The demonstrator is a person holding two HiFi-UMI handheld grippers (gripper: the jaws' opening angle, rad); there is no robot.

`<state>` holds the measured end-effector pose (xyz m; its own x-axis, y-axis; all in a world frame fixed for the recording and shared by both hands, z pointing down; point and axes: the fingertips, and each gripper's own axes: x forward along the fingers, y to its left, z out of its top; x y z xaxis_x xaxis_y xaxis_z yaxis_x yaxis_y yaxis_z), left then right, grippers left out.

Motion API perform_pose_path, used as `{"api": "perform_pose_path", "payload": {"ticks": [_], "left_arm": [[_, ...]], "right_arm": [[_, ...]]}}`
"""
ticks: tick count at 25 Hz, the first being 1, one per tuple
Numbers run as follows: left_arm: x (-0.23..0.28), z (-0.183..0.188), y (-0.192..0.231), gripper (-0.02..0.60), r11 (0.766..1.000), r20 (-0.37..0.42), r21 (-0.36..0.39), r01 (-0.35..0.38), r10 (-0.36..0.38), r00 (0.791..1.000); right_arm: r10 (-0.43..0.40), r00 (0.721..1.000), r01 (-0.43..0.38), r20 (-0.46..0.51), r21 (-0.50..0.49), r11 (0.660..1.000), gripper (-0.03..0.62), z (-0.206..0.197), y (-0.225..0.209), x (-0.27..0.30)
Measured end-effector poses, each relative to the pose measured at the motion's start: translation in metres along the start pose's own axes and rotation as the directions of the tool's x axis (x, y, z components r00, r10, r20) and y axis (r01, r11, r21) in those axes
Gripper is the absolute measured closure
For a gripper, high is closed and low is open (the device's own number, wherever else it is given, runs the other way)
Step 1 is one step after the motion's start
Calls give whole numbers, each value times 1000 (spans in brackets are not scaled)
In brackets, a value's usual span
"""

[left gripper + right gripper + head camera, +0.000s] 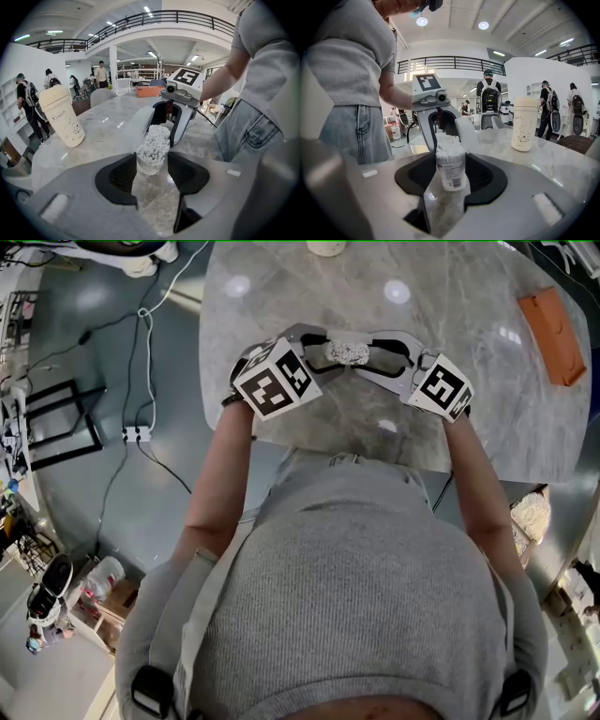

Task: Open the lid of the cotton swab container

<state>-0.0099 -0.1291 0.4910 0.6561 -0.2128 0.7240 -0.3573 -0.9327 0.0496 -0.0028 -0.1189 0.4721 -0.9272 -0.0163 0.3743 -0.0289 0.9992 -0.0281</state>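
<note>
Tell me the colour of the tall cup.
Cream with a small drawing; the tall cup shows best in the right gripper view.

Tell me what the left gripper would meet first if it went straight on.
The cotton swab container, already between the jaws of the left gripper and seemingly gripped. Past it stands the right gripper, facing closely; the depth is unclear.

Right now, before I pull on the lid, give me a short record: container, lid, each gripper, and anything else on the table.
container: clear, full of swabs, between the tips of both grippers
lid: cannot tell if it is on; swabs show at the top
left gripper: jaws against the container's sides, looks gripped
right gripper: the same, from the opposite side
table: marble
also there: cream tumbler and an orange item, both apart from the container
</note>
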Motion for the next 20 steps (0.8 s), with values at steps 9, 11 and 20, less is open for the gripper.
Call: {"api": "perform_pose_path", "payload": {"ticks": [9,11,20], "left_arm": [[6,-4,-2,373,1000,-13,-9,1,-1,1000],[8,-5,-3,373,1000,-16,-9,3,-3,1000],[13,-6,-2,373,1000,-16,-17,10,-10,1000]], "right_arm": [[6,1000,-5,-12,7,1000,400,-9,1,0],[6,1000,-6,-14,11,1000,401,-11,1,0],[11,1000,-10,-22,21,1000,401,-15,0,0]]}}
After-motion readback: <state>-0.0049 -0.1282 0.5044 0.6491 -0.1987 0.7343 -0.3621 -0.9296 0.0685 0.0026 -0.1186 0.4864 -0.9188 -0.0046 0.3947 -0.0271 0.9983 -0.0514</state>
